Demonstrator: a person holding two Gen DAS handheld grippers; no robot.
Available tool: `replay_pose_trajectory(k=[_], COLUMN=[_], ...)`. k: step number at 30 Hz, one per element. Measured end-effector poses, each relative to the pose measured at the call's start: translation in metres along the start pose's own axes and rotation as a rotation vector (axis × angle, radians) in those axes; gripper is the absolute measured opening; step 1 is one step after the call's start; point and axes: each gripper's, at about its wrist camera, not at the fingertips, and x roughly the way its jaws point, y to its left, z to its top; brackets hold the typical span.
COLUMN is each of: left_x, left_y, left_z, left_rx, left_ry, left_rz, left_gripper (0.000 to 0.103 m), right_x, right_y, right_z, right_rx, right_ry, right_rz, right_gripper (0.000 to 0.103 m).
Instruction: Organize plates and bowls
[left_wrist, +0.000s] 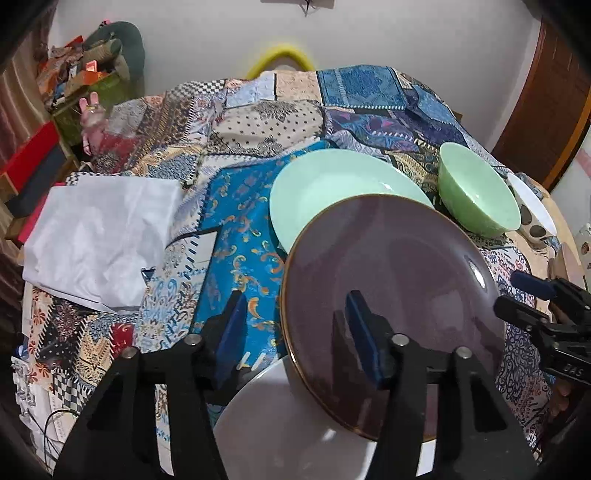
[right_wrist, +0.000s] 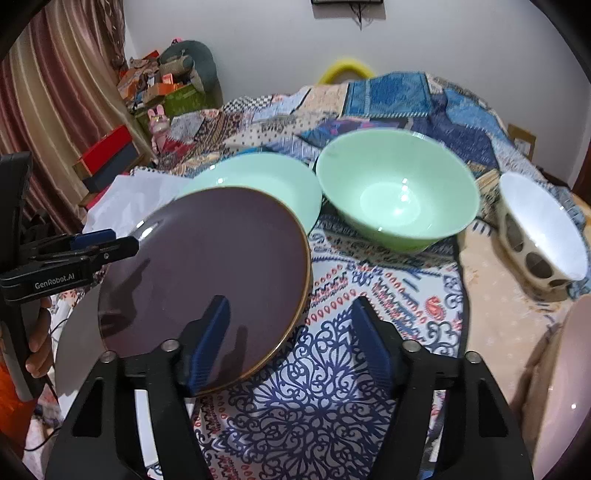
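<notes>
A dark purple plate (left_wrist: 391, 280) with a gold rim lies tilted on a white plate (left_wrist: 280, 428) and overlaps a mint-green plate (left_wrist: 332, 184). My left gripper (left_wrist: 299, 325) is open and straddles the purple plate's left rim, one finger over the plate and one outside it. My right gripper (right_wrist: 290, 328) is also open and straddles the right rim of the purple plate (right_wrist: 207, 273) the same way. No pad presses on the plate. Behind stand a green bowl (right_wrist: 399, 192) and a white bowl (right_wrist: 543, 229) with dark spots on its outside.
A patchwork cloth (left_wrist: 240, 229) covers the surface, with crumpled white fabric (left_wrist: 99, 236) on its left. A pinkish dish (right_wrist: 565, 387) sits at the near right edge. Boxes and clutter (right_wrist: 162, 85) pile up at the far left by a curtain (right_wrist: 55, 92).
</notes>
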Motion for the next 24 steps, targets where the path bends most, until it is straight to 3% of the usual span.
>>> replay_pose_trajectory(k=[9,15,24], left_x=[0.012,0.014,0.013], left_y=[0.004,0.004,0.001], left_z=[0.0,0.001,0.002], left_rx=[-0.025,-0.036,-0.038], left_ry=[0.05,0.064,0.067], left_rz=[-0.061,-0.101,-0.096], left_gripper=[0.035,0.032,0.032], right_x=[0.014,0.02,0.019], right_y=[-0.002,-0.001,-0.003], right_z=[-0.001,-0.001,0.0], right_rx=[0.026,0.032,0.05], right_ry=[0.052,0.065,0.05], right_rz=[0.061,0.084,0.096], right_gripper=[0.038,0.032,0.028])
